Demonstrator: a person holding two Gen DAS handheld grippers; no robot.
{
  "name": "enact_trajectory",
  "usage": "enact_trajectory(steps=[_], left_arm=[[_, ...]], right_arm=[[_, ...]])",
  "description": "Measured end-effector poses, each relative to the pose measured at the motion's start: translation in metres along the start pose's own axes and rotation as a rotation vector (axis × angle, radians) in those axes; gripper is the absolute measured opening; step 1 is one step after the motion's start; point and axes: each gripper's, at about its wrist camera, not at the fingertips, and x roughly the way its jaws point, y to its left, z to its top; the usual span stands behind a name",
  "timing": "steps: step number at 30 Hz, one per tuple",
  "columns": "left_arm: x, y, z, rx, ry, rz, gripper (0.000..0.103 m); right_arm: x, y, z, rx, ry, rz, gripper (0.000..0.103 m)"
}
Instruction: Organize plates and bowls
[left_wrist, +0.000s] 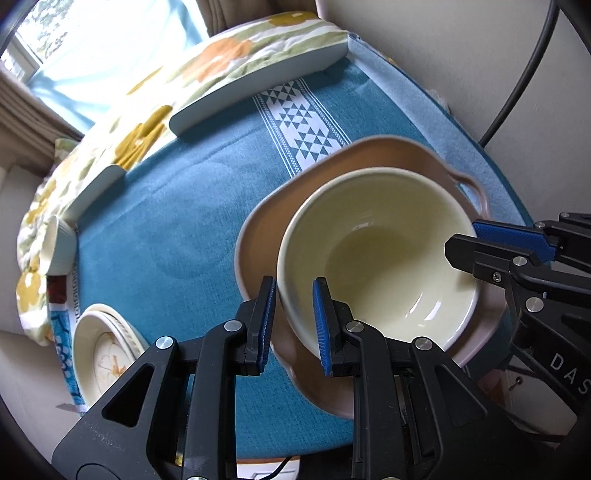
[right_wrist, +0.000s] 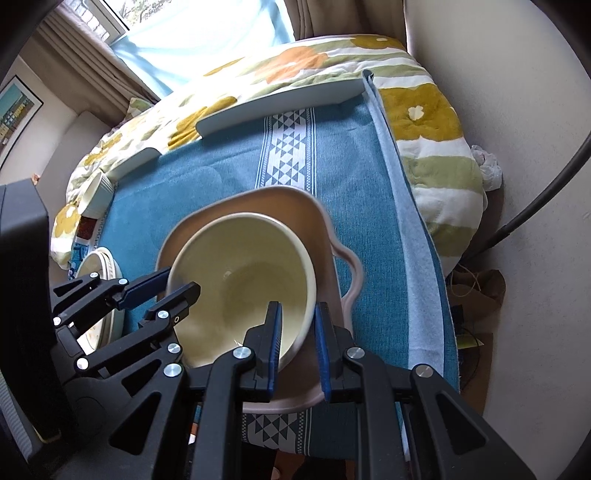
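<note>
Bowl (left_wrist: 376, 258), cream and empty, sits inside a pinkish-brown handled dish (left_wrist: 266, 236) on the teal tablecloth (left_wrist: 166, 221). In the left wrist view the left gripper (left_wrist: 294, 325) is clamped on the bowl's near rim — one pad inside, one outside. A stack of patterned plates (left_wrist: 107, 350) lies lower left. In the right wrist view the right gripper (right_wrist: 297, 349) pinches the bowl's opposite rim the same way — both hold the one bowl.

Both wrist cams look steeply down, close; share bowl (left_wrist: 376, 258).
</note>
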Motion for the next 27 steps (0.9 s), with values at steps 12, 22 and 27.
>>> enact_trajectory(steps=[12,22,27], left_arm=[[-0.106,0.076,-0.009,-0.276,-0.224,-0.108,0.022],[-0.154,0.186,-0.054,-0.546,-0.353,0.097,0.102],[-0.145,0.251,-0.076,-0.669,-0.317,0.13,0.102]], right_arm=[[-0.07,0.029,0.024,-0.096,-0.161,0.155,0.016],[-0.084,0.114,0.065,-0.298,-0.314,0.308,0.096],[-0.074,0.181,0.107,-0.417,-0.274,0.398,0.096]])
